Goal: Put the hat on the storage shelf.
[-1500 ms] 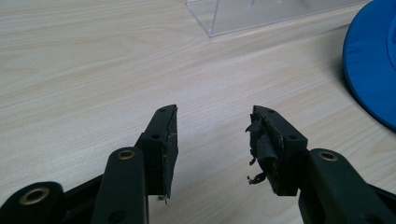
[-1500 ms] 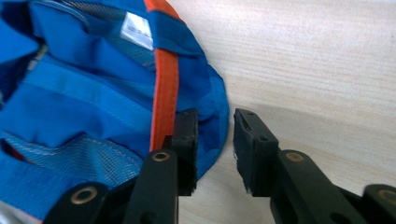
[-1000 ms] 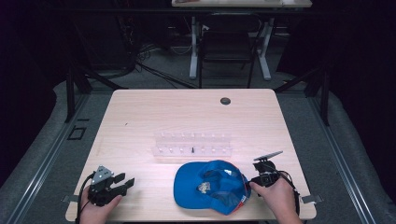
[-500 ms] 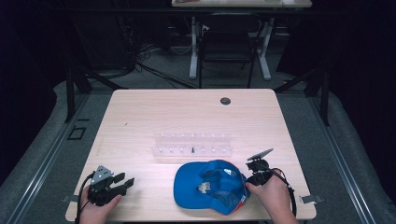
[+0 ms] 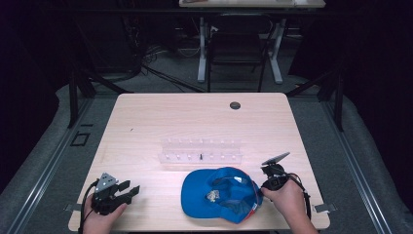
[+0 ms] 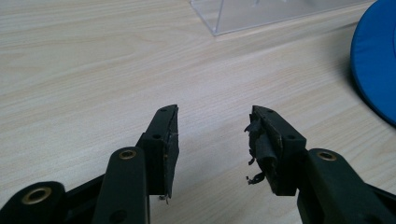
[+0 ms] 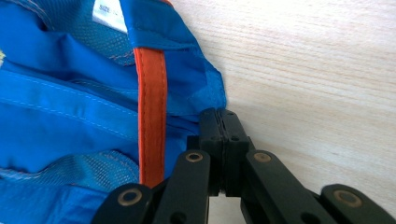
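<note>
Your right claw (image 7: 223, 122) has its jaws pressed together with no gap between them, tips right at the rear hem of the blue cap (image 5: 221, 194); whether cloth is actually pinched between them, can't tell, the fabric edge sits just against the tip on its left. The cap lies upside down on the worktop (image 5: 160, 122), inside facing up, orange band (image 7: 152, 116) running alongside the right claw, just left of it. From the right claw the cap's body spreads away to the left, brim end farthest off, so the cap's long axis runs left-right across your front. Your left claw (image 6: 212, 135) is spread wide, jaws holding nothing, resting low over bare worktop; cap brim lies well off to its right, clear rack (image 5: 200, 151) ahead and to the right of it. Right hand (image 5: 287, 202) is plainly the nearer one, so any lift or flip likely starts from that rear edge.
</note>
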`<state>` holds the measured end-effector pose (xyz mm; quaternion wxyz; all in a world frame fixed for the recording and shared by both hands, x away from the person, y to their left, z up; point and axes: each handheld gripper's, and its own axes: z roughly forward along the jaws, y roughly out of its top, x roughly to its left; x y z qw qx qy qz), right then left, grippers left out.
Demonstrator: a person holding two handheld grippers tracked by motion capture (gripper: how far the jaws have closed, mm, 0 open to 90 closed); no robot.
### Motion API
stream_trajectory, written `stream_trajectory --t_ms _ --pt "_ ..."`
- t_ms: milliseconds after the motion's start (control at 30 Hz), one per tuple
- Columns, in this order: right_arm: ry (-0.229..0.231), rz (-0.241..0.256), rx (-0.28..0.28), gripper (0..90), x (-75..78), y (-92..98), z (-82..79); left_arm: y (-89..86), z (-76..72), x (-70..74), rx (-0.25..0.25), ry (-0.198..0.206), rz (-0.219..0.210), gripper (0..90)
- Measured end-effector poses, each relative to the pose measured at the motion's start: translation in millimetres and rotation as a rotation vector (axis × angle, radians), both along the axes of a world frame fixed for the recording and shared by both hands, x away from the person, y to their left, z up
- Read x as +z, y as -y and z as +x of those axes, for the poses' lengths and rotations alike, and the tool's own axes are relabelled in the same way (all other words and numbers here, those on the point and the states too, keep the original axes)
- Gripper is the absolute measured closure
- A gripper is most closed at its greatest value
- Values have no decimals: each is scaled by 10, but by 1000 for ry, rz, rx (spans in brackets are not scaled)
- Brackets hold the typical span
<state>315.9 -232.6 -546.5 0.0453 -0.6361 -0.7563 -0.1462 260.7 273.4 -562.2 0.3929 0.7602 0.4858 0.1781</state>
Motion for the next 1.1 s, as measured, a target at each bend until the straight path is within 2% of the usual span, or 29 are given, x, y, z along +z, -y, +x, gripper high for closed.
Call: stream_trajectory --t_ms 33,67,133,167,200,233,433,500,533,733,767,833,967,1000,1033,1067,1100 --pt "-9 10 11 900 17 30 12 0 0 0 0 0 0 527" --pt "-2 42 -16 900 29 63 14 0 0 0 0 0 1 528" --pt "-18 36 -6 900 50 86 21 0 0 0 0 0 1 529" --pt "-34 16 20 900 99 147 34 -1 1 -1 0 0 1 530" --pt "-34 16 20 900 99 147 34 -1 1 -1 0 0 1 530" --pt "-8 25 -13 900 115 186 27 0 1 -2 0 0 2 531" --pt "-16 13 -1 900 241 306 55 7 1 -6 1 -2 4 533" --pt "-17 28 -2 900 288 338 69 8 2 -7 1 -2 4 533" --pt "5 57 -33 900 299 344 65 8 2 -7 1 -2 4 533" --pt "-17 53 1 900 440 402 96 8 2 -10 1 -4 4 534" --pt "4 63 -36 900 439 383 84 8 2 -10 1 -4 4 534" --pt "-26 69 -1 900 510 421 104 10 2 -12 2 -4 4 534" --pt "-20 82 -22 900 556 423 102 12 2 -15 -2 -8 6 534" --pt "-23 85 -21 900 591 435 105 13 2 -16 -2 -8 5 534" --pt "-43 83 5 900 627 461 116 14 3 -17 -2 -9 5 534" --pt "-27 105 -25 900 634 452 107 15 3 -19 0 -8 6 534" --pt "-37 111 -12 900 665 475 112 15 4 -20 1 -8 6 534"
